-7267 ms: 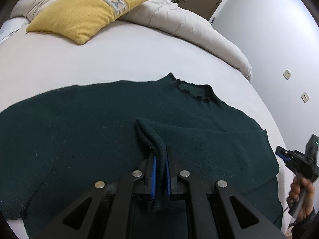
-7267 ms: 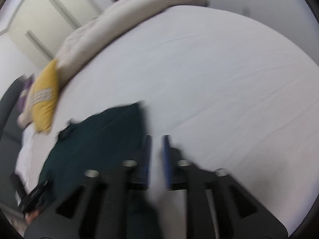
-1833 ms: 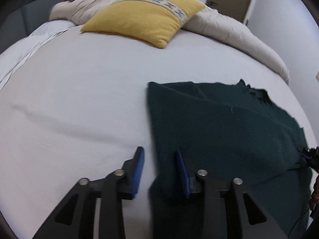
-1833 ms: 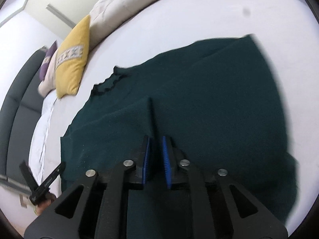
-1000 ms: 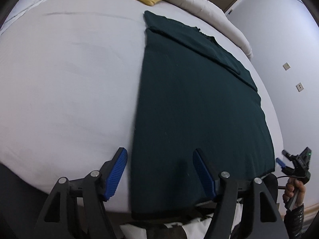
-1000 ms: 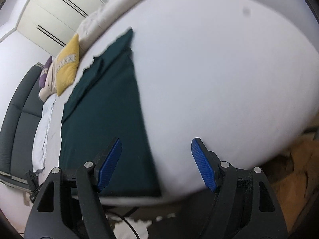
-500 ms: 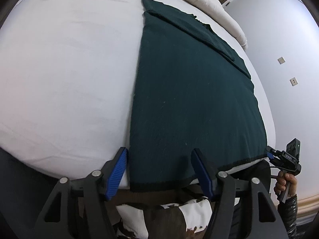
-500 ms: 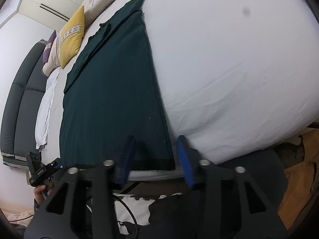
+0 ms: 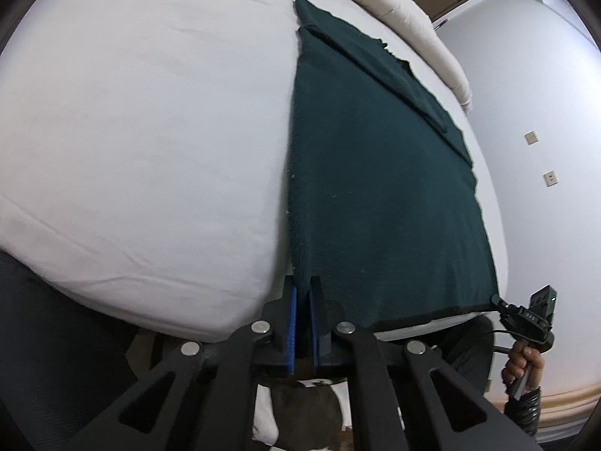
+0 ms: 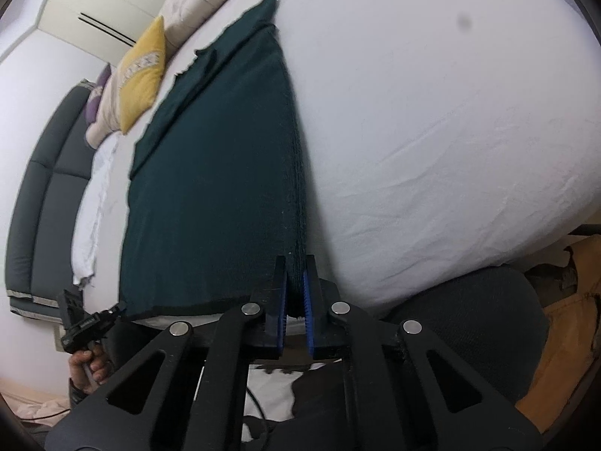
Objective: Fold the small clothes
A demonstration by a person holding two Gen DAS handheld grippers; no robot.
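Dark green knit fabric is laid flat on the white bed sheet [image 9: 150, 131]: a sweater [image 9: 375, 188] with sleeves folded in, forming a long panel. Its long axis runs from the near bed edge toward the far yellow pillow [image 10: 144, 71], collar end far, black-trimmed hem near. The hem's left corner is pinched by the left gripper [image 9: 304, 300], the right corner by the right gripper [image 10: 296, 293], blue pads pressed on the cloth.
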